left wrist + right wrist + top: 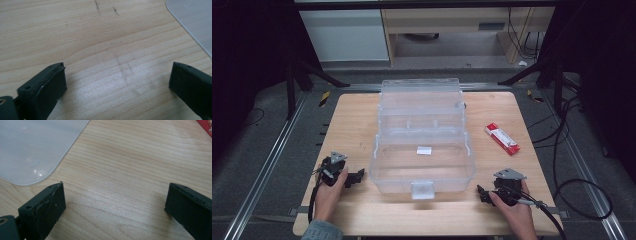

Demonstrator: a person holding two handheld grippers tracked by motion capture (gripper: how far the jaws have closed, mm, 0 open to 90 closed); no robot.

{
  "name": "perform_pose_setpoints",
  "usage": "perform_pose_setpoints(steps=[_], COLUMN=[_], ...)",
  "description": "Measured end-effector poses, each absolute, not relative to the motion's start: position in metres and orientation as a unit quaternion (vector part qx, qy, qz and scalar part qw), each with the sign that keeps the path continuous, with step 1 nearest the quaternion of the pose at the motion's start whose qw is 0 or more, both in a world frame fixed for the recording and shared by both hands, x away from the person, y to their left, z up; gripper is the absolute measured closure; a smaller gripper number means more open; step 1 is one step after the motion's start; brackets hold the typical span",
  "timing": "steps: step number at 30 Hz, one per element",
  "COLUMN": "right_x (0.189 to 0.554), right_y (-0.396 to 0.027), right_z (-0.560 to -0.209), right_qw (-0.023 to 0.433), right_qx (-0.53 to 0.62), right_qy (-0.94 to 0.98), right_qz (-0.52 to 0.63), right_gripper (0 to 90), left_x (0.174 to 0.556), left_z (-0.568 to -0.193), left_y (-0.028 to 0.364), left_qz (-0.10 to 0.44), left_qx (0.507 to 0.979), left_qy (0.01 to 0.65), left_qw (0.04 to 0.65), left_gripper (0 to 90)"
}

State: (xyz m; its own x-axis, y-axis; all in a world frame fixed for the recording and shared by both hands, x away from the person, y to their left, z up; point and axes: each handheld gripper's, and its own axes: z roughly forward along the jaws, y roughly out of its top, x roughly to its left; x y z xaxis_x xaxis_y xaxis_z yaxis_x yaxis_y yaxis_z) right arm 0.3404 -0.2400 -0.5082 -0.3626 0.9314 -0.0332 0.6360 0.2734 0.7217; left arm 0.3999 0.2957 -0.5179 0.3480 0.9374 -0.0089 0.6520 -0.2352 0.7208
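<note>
Lying crosswise on the table, latch toward the person, a clear plastic box is seen; left gripper and right gripper jaws wide, empty.

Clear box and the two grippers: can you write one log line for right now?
left gripper: open, empty, on table | right gripper: open, empty | clear box: between them, untouched | red packet: right of box

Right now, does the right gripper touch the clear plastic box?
Apart. High view: bare table separates the right gripper from the clear plastic box.
</note>
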Motion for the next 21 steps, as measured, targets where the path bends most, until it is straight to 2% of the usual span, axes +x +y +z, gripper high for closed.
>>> perform_pose_setpoints(steps=[3,12,21], right_x=[0.335,0.309,0.307], right_y=[-0.240,-0.224,-0.200], right_z=[-0.506,-0.499,-0.497], right_qw=[0.234,0.222,0.215], right_qx=[0.504,0.456,0.404], right_qy=[0.768,0.795,0.818], right_qz=[0.319,0.333,0.348], right_gripper=[8.2,8.1,17.9], left_x=[0.395,0.384,0.375], left_z=[-0.509,-0.490,-0.456], left_y=[0.297,0.299,0.293], left_qz=[0.222,0.208,0.199], left_qx=[0.742,0.732,0.729], left_qy=[0.530,0.526,0.490], left_qw=[0.345,0.379,0.434], left_gripper=[2.7,4.3,9.9])
